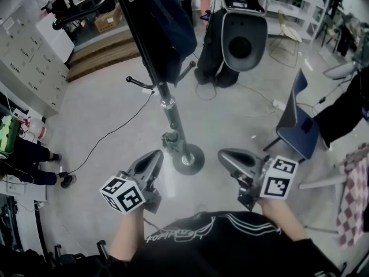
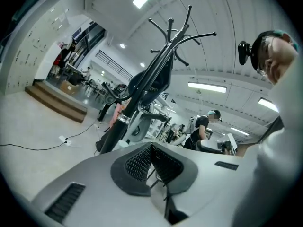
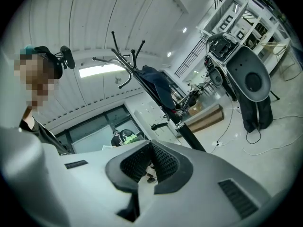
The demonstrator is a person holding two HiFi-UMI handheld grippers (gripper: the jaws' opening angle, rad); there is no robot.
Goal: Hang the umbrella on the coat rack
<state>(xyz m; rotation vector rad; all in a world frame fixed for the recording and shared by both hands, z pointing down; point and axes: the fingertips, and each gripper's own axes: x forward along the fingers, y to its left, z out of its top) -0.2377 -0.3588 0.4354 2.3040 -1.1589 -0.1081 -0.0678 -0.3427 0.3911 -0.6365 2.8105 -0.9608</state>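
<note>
The black coat rack [image 1: 167, 105] stands on a round base [image 1: 189, 158] just ahead of me. A dark folded umbrella [image 1: 173, 30] hangs from one of its upper hooks, close along the pole. The left gripper view shows the umbrella [image 2: 150, 79] under the hooks [image 2: 182, 32], and the right gripper view shows it as dark blue cloth [image 3: 156, 86]. My left gripper [image 1: 157, 154] is shut and empty, left of the base. My right gripper [image 1: 223, 153] is shut and empty, right of the base. Both sets of ribbed pads [image 2: 142, 162] [image 3: 163, 162] meet with nothing between them.
A blue chair [image 1: 297, 126] stands at the right and a black-and-white machine [image 1: 243, 39] behind the rack. A cable [image 1: 112, 134] runs across the grey floor at the left. Wooden steps [image 1: 104, 53] and drawer cabinets [image 1: 29, 62] are at the back left. A person's legs [image 1: 34, 160] are at the left edge.
</note>
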